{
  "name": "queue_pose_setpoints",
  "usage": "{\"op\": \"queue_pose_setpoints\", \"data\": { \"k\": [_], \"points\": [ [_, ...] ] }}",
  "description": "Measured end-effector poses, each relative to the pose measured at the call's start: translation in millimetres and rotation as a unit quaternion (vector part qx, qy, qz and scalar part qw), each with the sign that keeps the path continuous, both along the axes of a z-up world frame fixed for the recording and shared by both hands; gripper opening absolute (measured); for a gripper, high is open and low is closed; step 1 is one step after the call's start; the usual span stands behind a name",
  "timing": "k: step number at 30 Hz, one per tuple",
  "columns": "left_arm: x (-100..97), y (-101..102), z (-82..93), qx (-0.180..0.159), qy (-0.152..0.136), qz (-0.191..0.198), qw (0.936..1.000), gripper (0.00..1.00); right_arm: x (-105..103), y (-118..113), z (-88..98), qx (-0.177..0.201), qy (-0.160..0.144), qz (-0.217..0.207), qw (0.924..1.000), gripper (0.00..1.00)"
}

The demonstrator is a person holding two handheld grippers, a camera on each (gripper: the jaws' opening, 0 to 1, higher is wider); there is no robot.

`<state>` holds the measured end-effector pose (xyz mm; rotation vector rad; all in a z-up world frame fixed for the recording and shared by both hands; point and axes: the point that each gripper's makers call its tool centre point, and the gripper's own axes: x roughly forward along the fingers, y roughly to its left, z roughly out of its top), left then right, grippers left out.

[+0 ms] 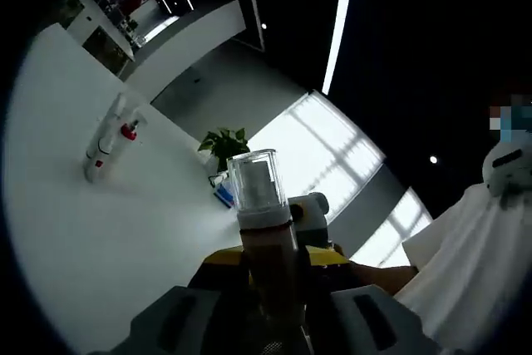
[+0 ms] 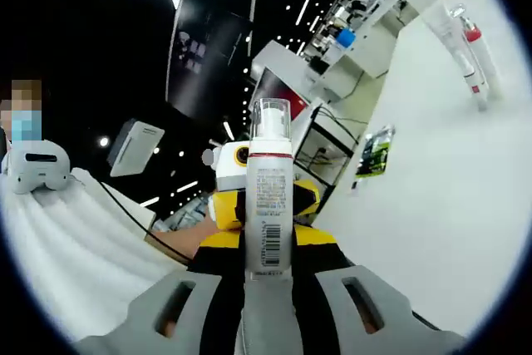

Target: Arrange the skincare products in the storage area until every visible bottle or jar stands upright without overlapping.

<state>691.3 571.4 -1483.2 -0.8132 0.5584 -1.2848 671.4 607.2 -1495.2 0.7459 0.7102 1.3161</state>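
I grip one clear-capped pump bottle (image 2: 269, 197) between both hand-held grippers, left (image 1: 270, 288) and right (image 2: 266, 288), lifted off the white surface (image 2: 432, 197). Next I judge: stand it upright beside the two bottles (image 1: 108, 139) lying there.

A smooth white table (image 1: 100, 239) carries the things, its surface tilted in both views. In the left gripper view, two slim white tubes with red accents (image 1: 108, 139) stand close together on it, well apart from a small green potted plant (image 1: 223, 145) and a blue-and-white packet (image 1: 223, 194) near the far edge. In the right gripper view, the same table (image 2: 432, 205) bears the two tubes (image 2: 464, 47) and a green-printed sachet (image 2: 371, 154).
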Motion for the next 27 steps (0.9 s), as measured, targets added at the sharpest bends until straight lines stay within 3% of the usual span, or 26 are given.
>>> {"op": "queue_pose_setpoints", "data": {
  "k": [2,16,18,21,24,26,27],
  "points": [
    [-2.7,0,3.1,-0.017,0.019,-0.01,0.9996,0.24,-4,1,2.6,0.017,0.014,0.014,0.9997,0.19],
    [3.6,9,1.4,-0.008,0.011,0.012,0.9998,0.22,2,-1,-6.9,-0.001,-0.016,-0.012,0.9998,0.24],
    [4.4,10,1.6,-0.007,0.006,0.014,0.9999,0.22,3,-4,-11.2,-0.017,-0.027,-0.017,0.9993,0.28],
    [9.4,16,-5.5,0.025,-0.022,0.032,0.999,0.22,10,-12,-16.5,-0.046,-0.044,-0.036,0.9973,0.42],
    [13.4,20,-14.1,0.057,-0.046,0.047,0.9962,0.22,17,-21,-16.3,-0.078,-0.091,-0.052,0.9914,0.42],
    [13.0,20,-18.2,0.071,-0.052,0.048,0.995,0.22,20,-22,-7.9,-0.073,-0.102,-0.065,0.9899,0.43],
    [13.6,20,-24.2,0.094,-0.074,0.05,0.9916,0.22,21,-22,-6.6,-0.073,-0.103,-0.069,0.9896,0.44]
  ]
}}
